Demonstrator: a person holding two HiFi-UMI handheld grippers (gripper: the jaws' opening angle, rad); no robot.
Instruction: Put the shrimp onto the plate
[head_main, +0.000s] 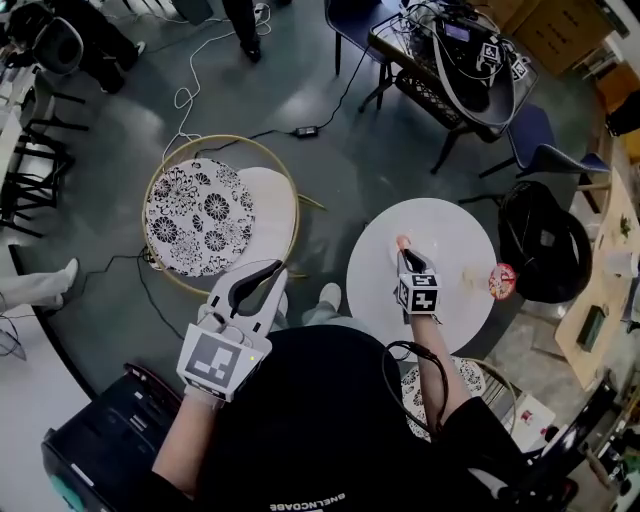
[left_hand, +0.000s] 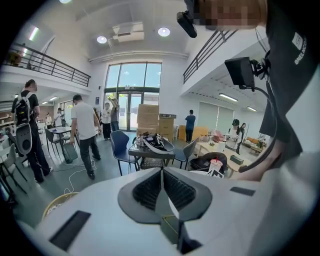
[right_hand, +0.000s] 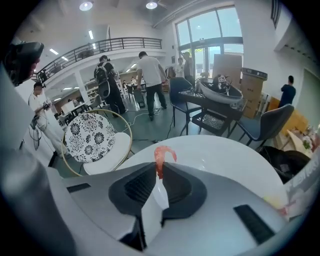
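A small orange-pink shrimp (head_main: 402, 242) is pinched at the tip of my right gripper (head_main: 404, 254), which is shut on it above the left part of the round white table (head_main: 450, 235). In the right gripper view the curled shrimp (right_hand: 161, 155) sticks up from between the jaws of my right gripper (right_hand: 160, 169), with the white tabletop (right_hand: 220, 155) beyond. My left gripper (head_main: 272, 270) is shut with nothing in it, held left of the table near a floral chair. In its own view the left gripper (left_hand: 161, 171) points into the room. I cannot make out a plate against the white table.
A gold-framed chair with a black-and-white floral cushion (head_main: 198, 217) stands left of the table. A cup with a red lid (head_main: 502, 281) sits at the table's right edge, a black chair (head_main: 548, 245) beyond it. Cables cross the floor. Several people (left_hand: 85, 132) stand in the room.
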